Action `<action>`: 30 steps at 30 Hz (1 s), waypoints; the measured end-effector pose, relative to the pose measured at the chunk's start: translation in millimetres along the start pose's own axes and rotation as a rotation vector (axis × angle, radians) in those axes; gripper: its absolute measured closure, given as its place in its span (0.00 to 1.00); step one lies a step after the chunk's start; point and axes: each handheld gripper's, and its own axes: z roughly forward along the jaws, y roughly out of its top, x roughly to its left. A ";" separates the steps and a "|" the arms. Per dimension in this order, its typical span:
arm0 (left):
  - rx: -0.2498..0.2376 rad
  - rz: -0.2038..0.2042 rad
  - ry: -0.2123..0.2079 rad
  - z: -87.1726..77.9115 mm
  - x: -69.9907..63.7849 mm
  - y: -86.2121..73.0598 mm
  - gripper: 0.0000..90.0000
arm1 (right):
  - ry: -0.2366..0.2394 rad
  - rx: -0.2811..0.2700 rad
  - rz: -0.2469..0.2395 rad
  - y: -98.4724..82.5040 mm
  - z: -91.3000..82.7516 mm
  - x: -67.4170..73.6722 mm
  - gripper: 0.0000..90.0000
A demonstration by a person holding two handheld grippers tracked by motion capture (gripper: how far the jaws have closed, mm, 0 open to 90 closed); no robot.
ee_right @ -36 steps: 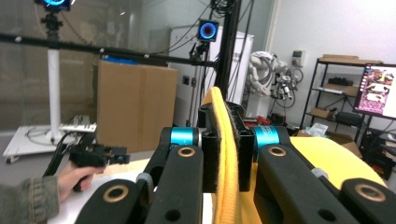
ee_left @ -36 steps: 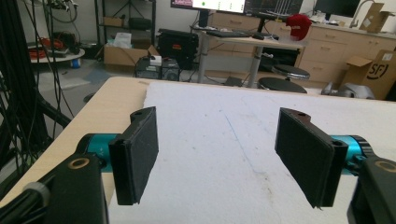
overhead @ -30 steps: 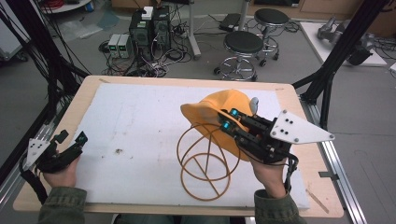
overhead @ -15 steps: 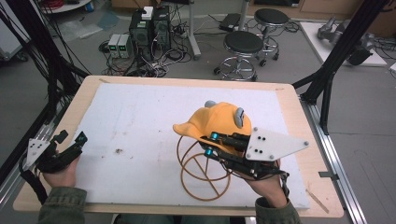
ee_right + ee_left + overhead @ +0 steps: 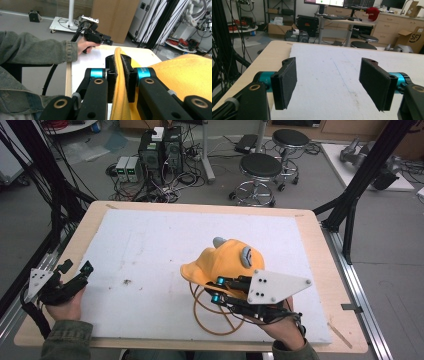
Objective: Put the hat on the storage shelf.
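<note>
Orange fabric cap (image 5: 227,265) with two small grey ears lies near the middle of the white foam sheet (image 5: 150,250) that covers the pale wooden table (image 5: 320,265), as the high view has it. A thin orange hoop of wire or cord (image 5: 210,320) sits on the sheet just under and in front of the cap, its upper part hidden beneath the brim. The right gripper (image 5: 216,290), carrying its grey three-cornered plate, reaches in from the lower right and meets the cap at the near edge of the brim. The left gripper (image 5: 75,270) rests at the left edge of the sheet, well apart from the cap, held in a hand with an olive sleeve.

From the left gripper view, the two black padded jaws of the left gripper (image 5: 328,82) stand wide apart with nothing between them, looking along the bare white sheet toward desks and stools beyond the table.

From the right gripper view, the right gripper (image 5: 120,75) has its pads pressed together on the cap's yellow-orange brim (image 5: 120,100), which runs up between them as a thin fold; the cap's crown spreads to the right. Farther off, a hand in a denim-like sleeve holds the left gripper (image 5: 95,36) above the table's edge.
</note>
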 end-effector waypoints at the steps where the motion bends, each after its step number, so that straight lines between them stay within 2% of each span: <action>1: 0.000 0.000 0.000 0.0 0.0 0.0 0.34 | 0.009 0.005 0.010 -1.8 1.0 1.2 0.93; 11: 0.001 0.001 -0.001 -0.2 0.3 0.1 0.34 | 0.031 0.016 0.022 -7.2 4.0 4.9 0.91; 16: -0.001 0.003 -0.005 -0.2 -0.2 0.2 0.34 | 0.047 0.035 0.021 -9.6 5.6 7.5 0.91; 19: -0.002 0.002 -0.005 -0.1 -0.2 0.2 0.34 | 0.069 0.059 0.005 -10.0 8.2 10.6 0.91; 24: -0.003 0.002 -0.005 -0.1 0.0 0.3 0.34 | 0.067 0.061 0.010 -10.0 7.7 9.6 0.90; 26: -0.002 0.002 -0.005 0.1 0.2 0.2 0.34 | 0.064 0.061 0.013 -10.2 6.3 8.7 0.88; 28: -0.002 0.001 -0.004 0.1 0.3 0.3 0.34 | 0.064 0.062 0.004 -9.3 5.5 9.7 0.80; 29: -0.003 0.002 -0.004 0.2 0.2 0.3 0.34 | 0.064 0.062 0.004 -9.3 5.5 9.7 0.80; 30: -0.003 0.001 -0.004 0.3 0.0 0.3 0.34 | 0.062 0.060 -0.002 -8.9 5.4 10.3 0.76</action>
